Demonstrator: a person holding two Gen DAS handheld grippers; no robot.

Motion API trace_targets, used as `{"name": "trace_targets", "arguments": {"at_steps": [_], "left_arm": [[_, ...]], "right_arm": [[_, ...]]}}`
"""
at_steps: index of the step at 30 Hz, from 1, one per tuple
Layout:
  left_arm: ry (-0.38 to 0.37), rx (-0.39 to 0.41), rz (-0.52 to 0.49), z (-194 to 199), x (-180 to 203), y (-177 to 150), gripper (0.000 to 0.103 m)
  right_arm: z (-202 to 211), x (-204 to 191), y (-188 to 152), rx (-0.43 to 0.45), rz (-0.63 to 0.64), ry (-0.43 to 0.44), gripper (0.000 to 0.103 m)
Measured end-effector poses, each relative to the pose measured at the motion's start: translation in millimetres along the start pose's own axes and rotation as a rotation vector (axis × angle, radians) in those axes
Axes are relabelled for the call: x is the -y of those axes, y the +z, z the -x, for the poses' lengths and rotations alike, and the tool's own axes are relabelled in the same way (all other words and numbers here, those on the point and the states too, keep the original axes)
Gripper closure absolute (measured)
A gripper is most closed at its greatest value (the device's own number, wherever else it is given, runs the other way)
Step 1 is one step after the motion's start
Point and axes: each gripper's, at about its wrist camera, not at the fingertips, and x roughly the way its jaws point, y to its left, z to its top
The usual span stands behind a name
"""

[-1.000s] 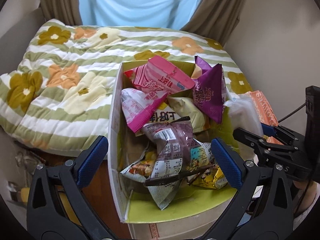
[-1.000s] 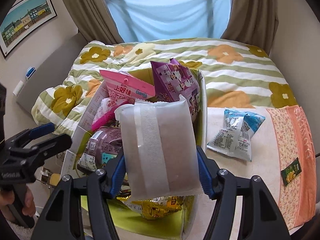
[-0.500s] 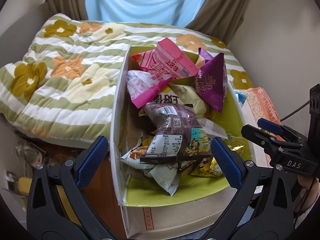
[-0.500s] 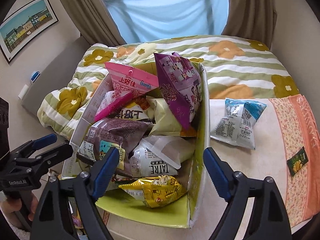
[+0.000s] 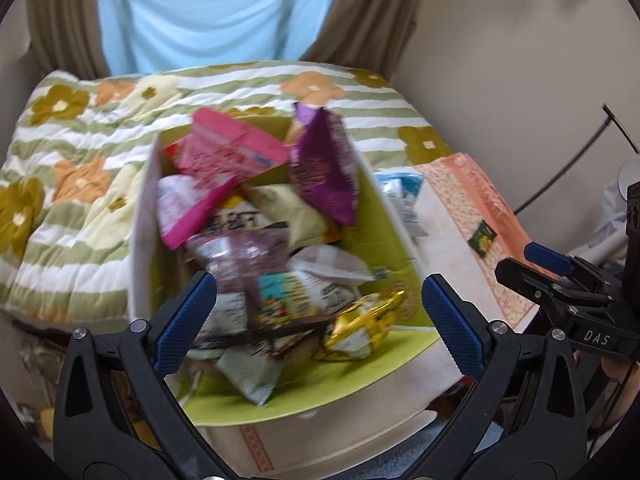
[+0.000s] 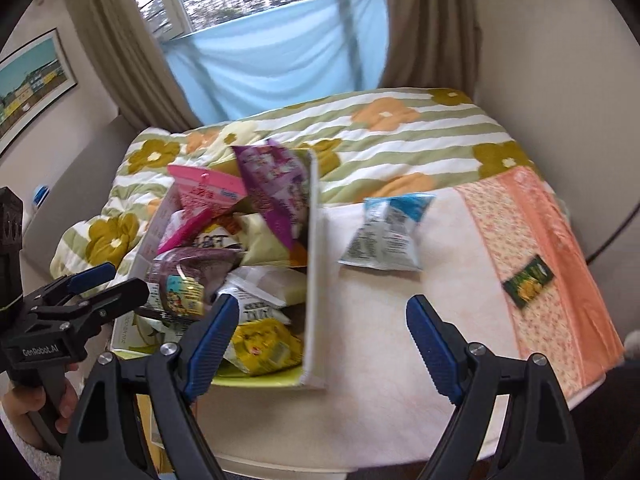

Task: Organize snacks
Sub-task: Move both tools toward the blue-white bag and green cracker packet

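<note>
Right gripper: jaws just opened wide, empty, nearing blue packet | left gripper: wide open, empty | box: holds gathered snacks.

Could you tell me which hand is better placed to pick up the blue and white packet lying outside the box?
Probably the right. The right gripper is open, empty, over the table, with the blue and white packet ahead. The left gripper faces the box.

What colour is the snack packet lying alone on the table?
Blue and white packet; clearest in the right wrist view.
</note>
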Motion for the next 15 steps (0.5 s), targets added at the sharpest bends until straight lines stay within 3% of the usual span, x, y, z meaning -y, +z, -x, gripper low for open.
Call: {"name": "trace_targets", "arguments": {"at_steps": [7,15], "left_arm": [[-0.078,-0.009,-0.119,-24.7,66.9,28.6,0.001],[-0.083,-0.075,-0.157,-85.9,136.5,59.5,0.001]], "right_arm": [[21.5,58.1,-2.5,0.041,-0.115,-0.094,0.020],[14.5,144.4,0.3,0.000,-0.195,-0.187,0.020]]}}
